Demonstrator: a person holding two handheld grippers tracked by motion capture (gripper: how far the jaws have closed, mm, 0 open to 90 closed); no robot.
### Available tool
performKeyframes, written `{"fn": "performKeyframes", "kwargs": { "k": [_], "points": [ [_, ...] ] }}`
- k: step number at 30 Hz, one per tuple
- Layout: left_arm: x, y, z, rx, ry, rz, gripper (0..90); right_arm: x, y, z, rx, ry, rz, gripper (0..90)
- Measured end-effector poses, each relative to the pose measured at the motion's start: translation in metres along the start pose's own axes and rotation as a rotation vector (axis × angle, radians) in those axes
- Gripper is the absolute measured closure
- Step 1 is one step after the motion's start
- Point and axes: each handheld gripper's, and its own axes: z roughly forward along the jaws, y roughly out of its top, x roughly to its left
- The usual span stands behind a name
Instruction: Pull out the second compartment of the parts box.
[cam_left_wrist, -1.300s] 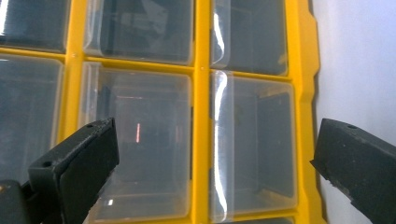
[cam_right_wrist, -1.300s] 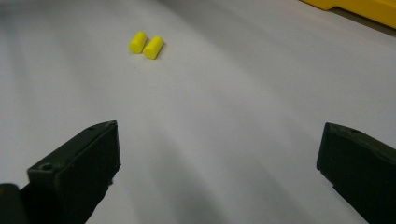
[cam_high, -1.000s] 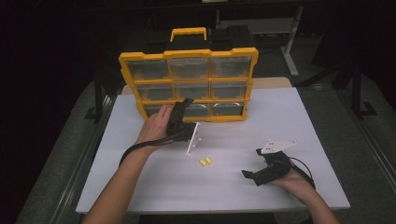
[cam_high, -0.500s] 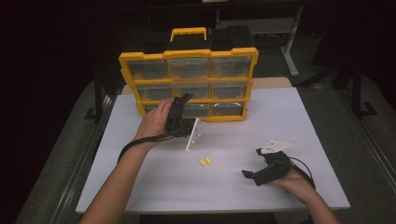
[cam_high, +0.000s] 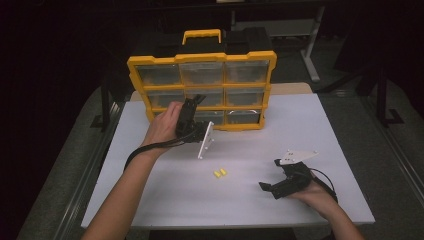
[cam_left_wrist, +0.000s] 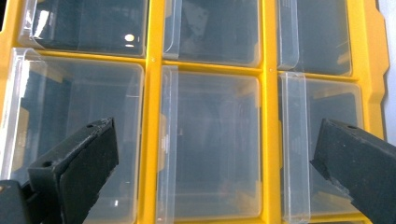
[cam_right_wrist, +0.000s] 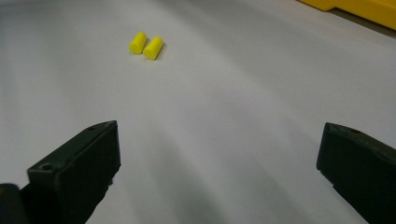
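The yellow organizer case (cam_high: 202, 90) is stood upright at the far side of the white table (cam_high: 320, 130), with its clear drawers (cam_left_wrist: 210, 144) turned toward the person. The left gripper (cam_high: 192, 107) is raised just in front of the middle drawers, and its jaws are held wide open with nothing between them. Two small yellow earplugs (cam_high: 219, 173) are laid side by side, touching, near the middle of the table. The right gripper (cam_high: 272, 187) is rested low on the table, well apart from the earplugs, its jaws also spread wide and empty.
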Motion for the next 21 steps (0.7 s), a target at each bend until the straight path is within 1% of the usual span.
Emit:
{"fn": "performKeyframes", "kwargs": {
  "k": [2, 5, 7, 13, 17, 21],
  "points": [
    [0.002, 0.000, 0.000, -0.002, 0.006, -0.004, 0.0, 0.000, 0.000, 0.000, 0.001, -0.001, -0.001, 0.0],
    [0.004, 0.000, -0.001, 0.002, 0.008, 0.001, 0.0, 0.000, 0.000, 0.000, 0.000, -0.001, -0.001, 0.0],
    [0.008, 0.000, -0.001, 0.004, 0.017, 0.009, 0.0, 0.000, 0.000, 0.000, 0.000, -0.001, -0.001, 0.0],
    [0.015, -0.001, -0.001, -0.001, 0.028, 0.009, 0.0, 0.000, 0.000, 0.000, -0.001, -0.001, -0.001, 0.0],
    [0.021, 0.000, -0.001, 0.004, 0.034, 0.018, 0.0, 0.000, 0.000, 0.000, -0.001, -0.001, 0.000, 0.0],
    [0.025, -0.001, -0.001, -0.001, 0.042, 0.009, 0.0, 0.000, 0.000, 0.000, -0.001, -0.001, -0.002, 0.0]
  ]
}}
